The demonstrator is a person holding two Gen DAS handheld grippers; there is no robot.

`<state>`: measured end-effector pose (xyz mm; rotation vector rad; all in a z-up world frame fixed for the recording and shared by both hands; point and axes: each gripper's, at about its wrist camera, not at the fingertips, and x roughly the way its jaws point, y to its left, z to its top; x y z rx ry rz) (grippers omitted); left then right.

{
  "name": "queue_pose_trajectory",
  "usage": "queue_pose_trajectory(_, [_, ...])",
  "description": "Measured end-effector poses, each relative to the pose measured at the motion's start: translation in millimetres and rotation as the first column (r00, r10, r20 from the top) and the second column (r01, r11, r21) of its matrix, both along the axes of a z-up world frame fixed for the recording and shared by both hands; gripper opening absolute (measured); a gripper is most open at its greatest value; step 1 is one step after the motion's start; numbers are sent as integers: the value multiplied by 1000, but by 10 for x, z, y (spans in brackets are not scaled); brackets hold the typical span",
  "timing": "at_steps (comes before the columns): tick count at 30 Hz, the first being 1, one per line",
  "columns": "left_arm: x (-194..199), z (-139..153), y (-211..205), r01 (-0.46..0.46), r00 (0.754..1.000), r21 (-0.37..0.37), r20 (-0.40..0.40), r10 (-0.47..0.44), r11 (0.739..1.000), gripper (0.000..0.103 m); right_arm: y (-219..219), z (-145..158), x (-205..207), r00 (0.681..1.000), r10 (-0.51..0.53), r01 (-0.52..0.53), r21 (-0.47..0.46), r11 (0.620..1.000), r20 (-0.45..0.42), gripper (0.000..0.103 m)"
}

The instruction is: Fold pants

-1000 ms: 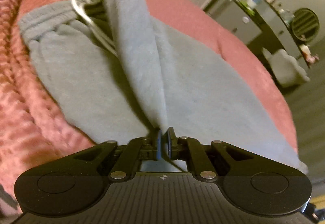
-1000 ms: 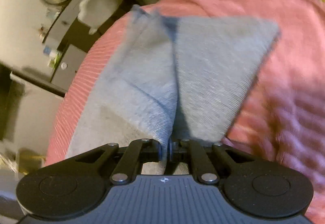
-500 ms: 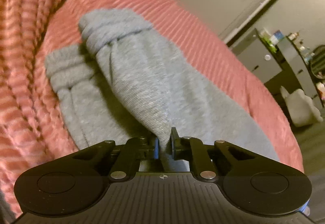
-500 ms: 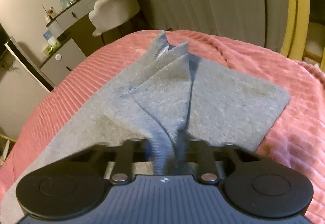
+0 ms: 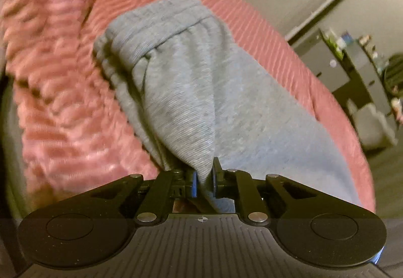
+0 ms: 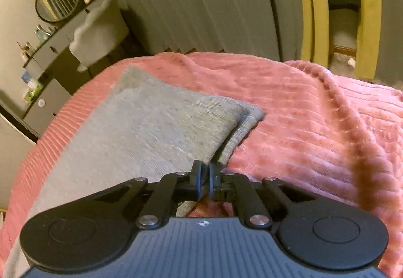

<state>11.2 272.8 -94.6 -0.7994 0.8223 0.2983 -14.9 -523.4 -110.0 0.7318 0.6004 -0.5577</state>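
Halfway-ish: grey sweatpants point(image 5: 191, 91) doubled lengthwise on the bed point(image 6: 314, 126); left tool point(image 5: 203, 178) clamps waistband fabric, right tool point(image 6: 205, 181) together, empty. Cross-fold left.

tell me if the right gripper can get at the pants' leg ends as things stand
Probably yes: the right gripper is shut with nothing in it, and the leg ends lie flat on the blanket just ahead, with nothing between.

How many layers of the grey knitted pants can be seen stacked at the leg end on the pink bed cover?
2: the upper layer of the grey knitted pants lies on top; the lower layer shows beside it as a strip towards the pink ribbed bed cover. More may be hidden beneath.
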Motion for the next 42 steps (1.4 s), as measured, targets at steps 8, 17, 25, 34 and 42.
queue_pose_trajectory(8, [7,165,14,15,999,36,45,-16,999,17,-101,43,80,995,3,-12,90,996,100,55])
queue_pose_trajectory(17, [-86,141,-70,-8,996,128,87,-3,992,77,-15,-114,182,993,70,-88,190,978,100,22])
queue_pose_trajectory(25, [116,166,-178,80,992,120,87,-91,990,66,160,-131,383,978,164,-195,283,939,128,23])
queue_pose_trajectory(34, [182,119,-85,92,994,73,56,-96,993,14,342,13,390,972,193,-215,186,959,133,6])
queue_pose_trajectory(42, [14,226,-79,133,990,127,23,-137,983,22,335,324,262,970,194,-206,76,976,144,7])
